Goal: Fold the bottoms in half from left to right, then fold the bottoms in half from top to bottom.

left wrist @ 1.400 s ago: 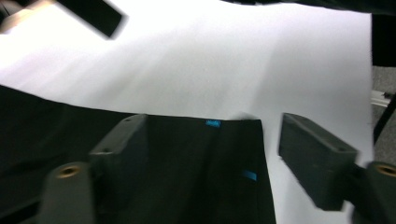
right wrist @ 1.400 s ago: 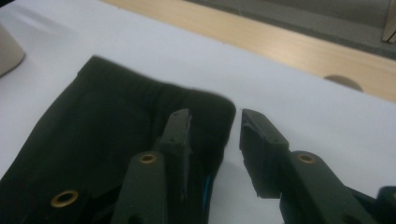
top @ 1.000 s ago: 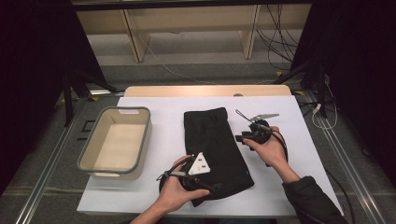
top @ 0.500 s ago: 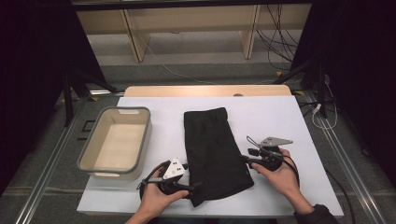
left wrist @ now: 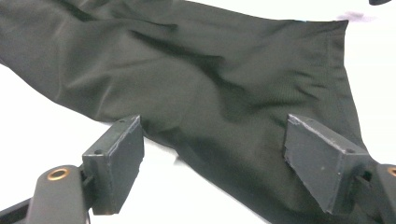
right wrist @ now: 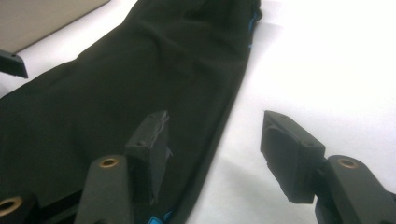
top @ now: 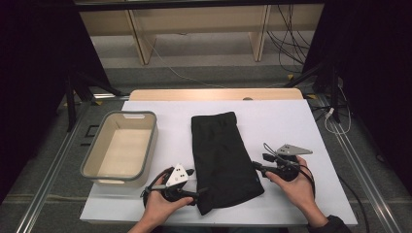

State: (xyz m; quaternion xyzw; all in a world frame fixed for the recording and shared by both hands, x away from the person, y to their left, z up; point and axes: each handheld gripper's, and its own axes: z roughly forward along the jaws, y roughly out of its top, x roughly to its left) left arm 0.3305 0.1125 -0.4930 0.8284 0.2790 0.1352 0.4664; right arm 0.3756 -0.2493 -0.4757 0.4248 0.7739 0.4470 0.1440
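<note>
White sheeting covers the table [top: 291, 121], with dark floor and pale wooden shelving behind its far edge. Lying lengthwise down the middle of that surface is a folded black garment [top: 221, 155], its narrow end towards the far edge and its wider end close to the near edge. A grey-rimmed tub [top: 94, 155] stands near the left edge, well apart from the cloth.

By the near edge, the left gripper [top: 197, 187] sits at the garment's near left corner. Its jaws are spread wide, one pad over the white sheet and the other over the black fabric, so the cloth's edge runs between them; nothing is pinched.

At the garment's right edge, the right gripper [top: 258, 164] points inward. Its jaws have just been opening and now stand apart, one over the fabric and one over the bare sheet, the hem between them but not gripped.
</note>
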